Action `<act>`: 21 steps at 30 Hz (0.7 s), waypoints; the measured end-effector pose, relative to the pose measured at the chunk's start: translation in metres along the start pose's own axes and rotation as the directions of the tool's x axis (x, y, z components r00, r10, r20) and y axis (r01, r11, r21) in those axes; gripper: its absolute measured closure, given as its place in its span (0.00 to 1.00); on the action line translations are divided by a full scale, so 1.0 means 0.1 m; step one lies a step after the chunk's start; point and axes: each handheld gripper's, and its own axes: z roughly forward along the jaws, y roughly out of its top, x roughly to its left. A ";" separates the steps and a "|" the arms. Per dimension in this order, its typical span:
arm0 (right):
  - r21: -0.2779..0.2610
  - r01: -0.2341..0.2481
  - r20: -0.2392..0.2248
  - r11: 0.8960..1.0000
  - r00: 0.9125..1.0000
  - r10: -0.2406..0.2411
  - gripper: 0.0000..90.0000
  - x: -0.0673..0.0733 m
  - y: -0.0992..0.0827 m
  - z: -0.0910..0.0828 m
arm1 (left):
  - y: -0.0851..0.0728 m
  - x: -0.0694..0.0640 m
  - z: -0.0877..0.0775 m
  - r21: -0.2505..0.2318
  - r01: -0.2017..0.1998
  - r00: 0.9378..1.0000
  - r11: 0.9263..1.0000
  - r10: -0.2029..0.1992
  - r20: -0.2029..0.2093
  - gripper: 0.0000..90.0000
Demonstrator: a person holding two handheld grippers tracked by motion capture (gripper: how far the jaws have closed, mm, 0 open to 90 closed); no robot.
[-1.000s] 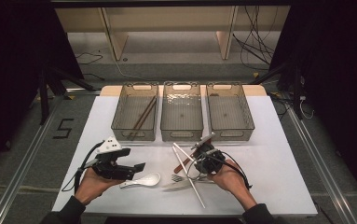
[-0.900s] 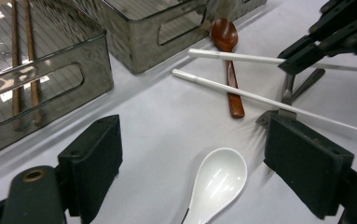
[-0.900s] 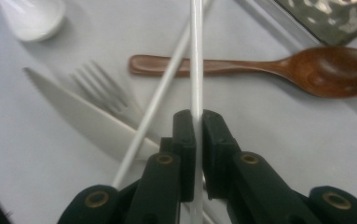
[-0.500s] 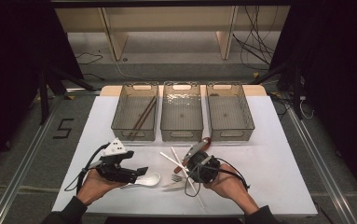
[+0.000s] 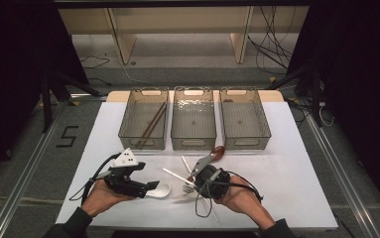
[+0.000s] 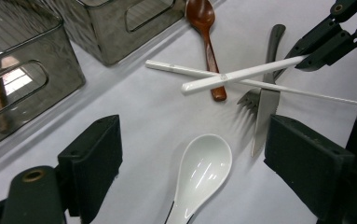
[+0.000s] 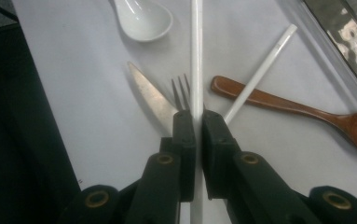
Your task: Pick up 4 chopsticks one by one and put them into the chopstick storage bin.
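Note:
My right gripper (image 7: 197, 126) is shut on a white chopstick (image 7: 196, 56), which is held a little above the table and points away along the jaws. A second white chopstick (image 7: 264, 65) lies on the table across a brown wooden spoon (image 7: 297, 107). A fork (image 7: 181, 91) and a knife (image 7: 150, 95) lie under the held chopstick. My left gripper (image 6: 197, 149) stands open over a white ceramic spoon (image 6: 204, 168), with its pads apart from the spoon. In the high view the right gripper (image 5: 196, 179) is at the front centre and the left gripper (image 5: 153, 186) at the front left.
Three clear bins stand in a row at the back of the white table (image 5: 296, 173). The left bin (image 5: 128, 131) holds brown chopsticks (image 5: 153, 124). The middle bin (image 5: 193, 144) and the right bin (image 5: 244, 144) look bare inside. The table's front edge is close under both hands.
My right gripper has moved left and risen with the white chopstick, which has swung off the table to point left. The left gripper has stayed where it was.

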 end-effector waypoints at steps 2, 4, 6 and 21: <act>-0.001 0.016 -0.005 1.000 1.000 -0.016 0.95 0.03 0.01 0.00 | 0.00 -0.01 0.01 0.001 -0.006 1.000 1.000 0.006 0.005 0.21; 0.006 0.039 -0.010 0.999 0.999 -0.039 0.95 0.05 0.02 0.00 | 0.00 -0.04 0.02 0.015 -0.021 1.000 1.000 0.021 0.014 0.21; 0.009 0.048 -0.013 0.999 0.999 -0.047 0.95 0.06 0.02 0.00 | 0.00 -0.07 0.03 0.025 -0.043 0.999 0.999 0.043 0.017 0.21; 0.009 0.134 -0.059 0.991 0.989 -0.133 0.95 0.21 0.09 0.01 | 0.04 -0.18 0.19 0.138 -0.172 0.983 0.975 0.161 0.090 0.20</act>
